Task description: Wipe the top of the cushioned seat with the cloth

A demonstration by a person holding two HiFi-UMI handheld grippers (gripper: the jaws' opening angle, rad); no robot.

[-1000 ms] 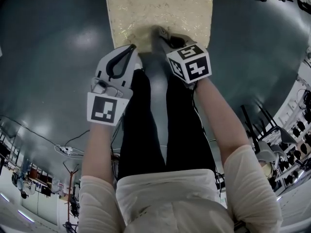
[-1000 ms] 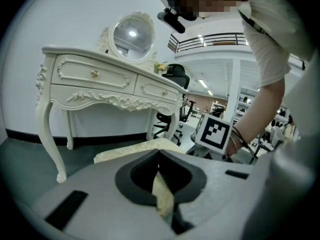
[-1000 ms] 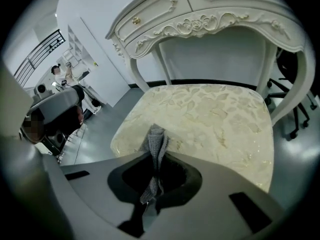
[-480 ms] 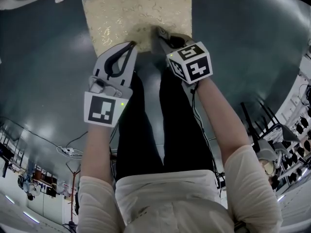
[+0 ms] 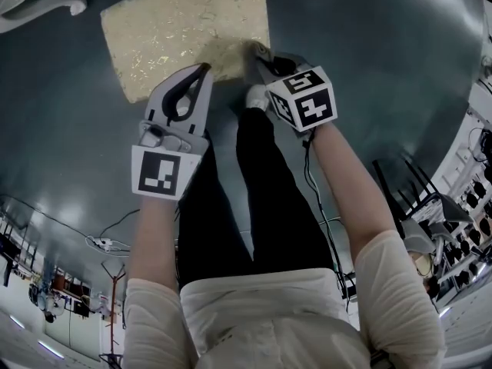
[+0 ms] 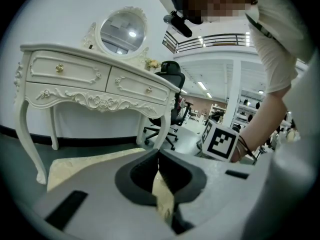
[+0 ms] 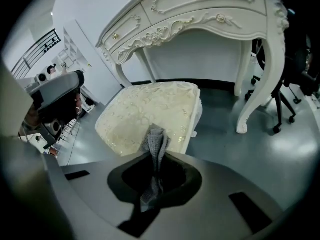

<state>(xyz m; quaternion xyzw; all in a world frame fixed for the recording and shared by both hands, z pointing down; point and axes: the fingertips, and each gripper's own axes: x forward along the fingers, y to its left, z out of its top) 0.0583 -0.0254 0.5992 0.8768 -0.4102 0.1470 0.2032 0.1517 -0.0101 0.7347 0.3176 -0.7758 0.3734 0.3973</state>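
Left gripper (image 5: 201, 69) nips the cushioned seat (image 5: 184, 29) at 11 o'clock; our right gripper's (image 5: 256, 51) thin pinch may drop the cloth (image 7: 155, 136).

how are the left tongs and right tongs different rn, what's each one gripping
The left tongs are shut on the cream, gold-patterned edge of the seat; the right tongs are shut on a grey cloth. In the head view the left tongs sit at the seat's near edge, the right tongs by its corner. Both are closed.
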